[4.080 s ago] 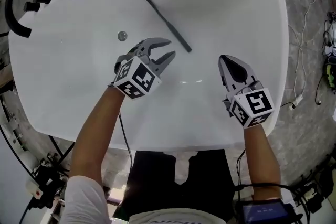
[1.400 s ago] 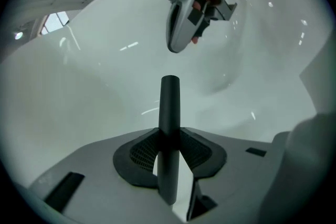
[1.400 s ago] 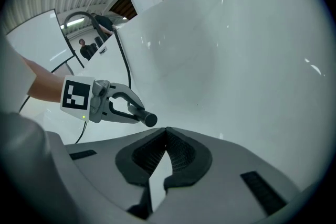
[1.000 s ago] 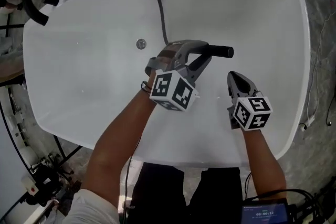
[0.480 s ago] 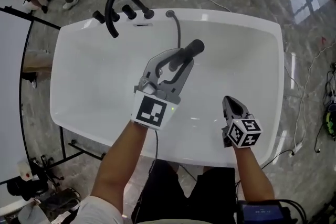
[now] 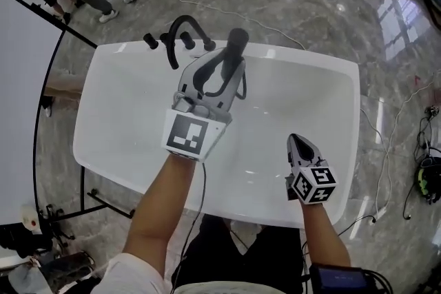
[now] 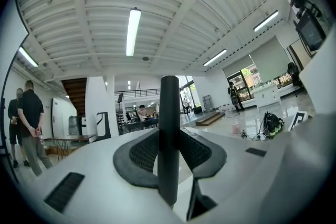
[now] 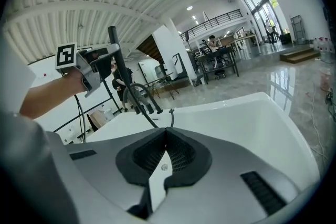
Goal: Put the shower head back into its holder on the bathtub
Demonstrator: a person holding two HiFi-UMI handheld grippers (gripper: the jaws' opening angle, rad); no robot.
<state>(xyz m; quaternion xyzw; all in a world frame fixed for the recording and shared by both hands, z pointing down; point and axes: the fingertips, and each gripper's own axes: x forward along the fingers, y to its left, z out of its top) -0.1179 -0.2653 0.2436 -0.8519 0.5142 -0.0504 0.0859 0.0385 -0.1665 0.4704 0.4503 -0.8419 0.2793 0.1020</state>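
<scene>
Your left claw (image 6: 231, 67) grasps the shower head (image 6: 238, 39) upright; the tub (image 6: 331, 113) lies below it. Your right claw (image 6: 297, 142) has its jaws together.

Shower head (image 6: 238, 39) — lower end hidden within left hand-held gripper (image 6: 230, 67)

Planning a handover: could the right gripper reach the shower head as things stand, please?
Probably yes: the shower head juts clear of the left gripper, nothing lies between, though the right gripper is shut.
</scene>
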